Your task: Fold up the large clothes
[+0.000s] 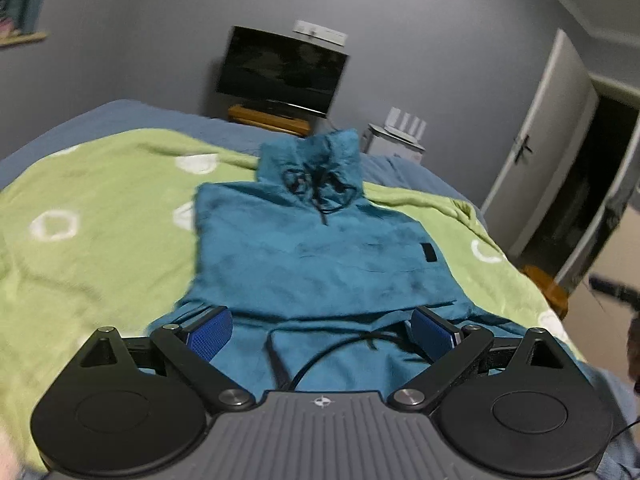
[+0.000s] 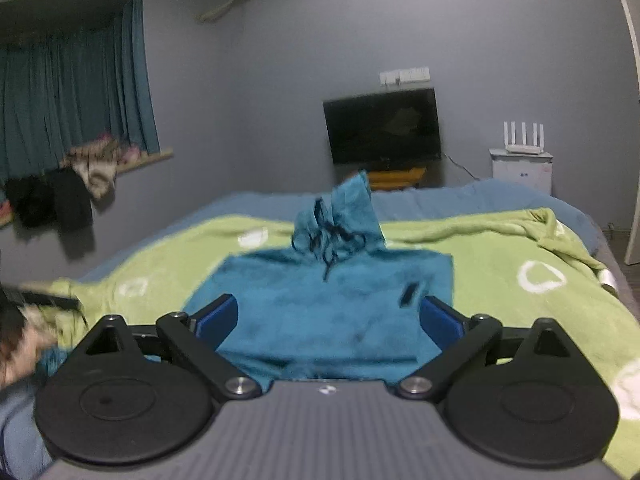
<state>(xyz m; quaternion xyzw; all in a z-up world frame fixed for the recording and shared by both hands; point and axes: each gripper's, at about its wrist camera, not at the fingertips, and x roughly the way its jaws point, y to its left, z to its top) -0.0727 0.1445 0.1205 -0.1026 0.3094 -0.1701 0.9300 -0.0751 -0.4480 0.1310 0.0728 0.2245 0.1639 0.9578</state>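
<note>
Both our left gripper (image 1: 322, 330) and right gripper (image 2: 330, 318) gape wide, empty, above the hoodie (image 1: 316, 248) on the bed (image 1: 92, 200).

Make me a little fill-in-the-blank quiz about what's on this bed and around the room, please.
1. The teal hoodie lies on a ____ blanket with white rings.
2. Against the far wall stands a dark ____.
3. Both the left tool and the right tool have their jaws ____, with nothing held.
4. The curtains over the window are ____.

Missing words: green; television; open; teal
</note>
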